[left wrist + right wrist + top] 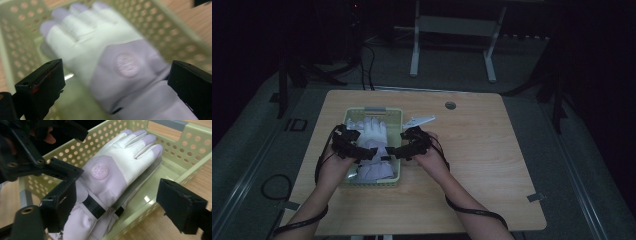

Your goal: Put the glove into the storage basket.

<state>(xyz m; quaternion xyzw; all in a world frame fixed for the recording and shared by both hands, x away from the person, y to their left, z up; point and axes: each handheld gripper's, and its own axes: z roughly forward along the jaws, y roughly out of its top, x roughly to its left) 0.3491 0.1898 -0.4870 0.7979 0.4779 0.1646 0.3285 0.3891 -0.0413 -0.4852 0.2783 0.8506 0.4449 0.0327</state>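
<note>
Glove (117,167) lies flat in the green basket (394,116) at the table's (492,165) 9 o'clock side, fingertips toward 12, cuff hanging over the near rim at 6. Left gripper (369,154) sits over the cuff from 9 o'clock with its jaws wide apart and nothing clamped; the glove shows between them untouched. Right gripper (389,152) comes in from 3 o'clock, jaws likewise spread and empty, straddling the cuff and the basket's near wall; a white packet (419,121) lies just beside the basket at 2 o'clock.

No legible text; round emblem on glove (100,171) unreadable.
</note>
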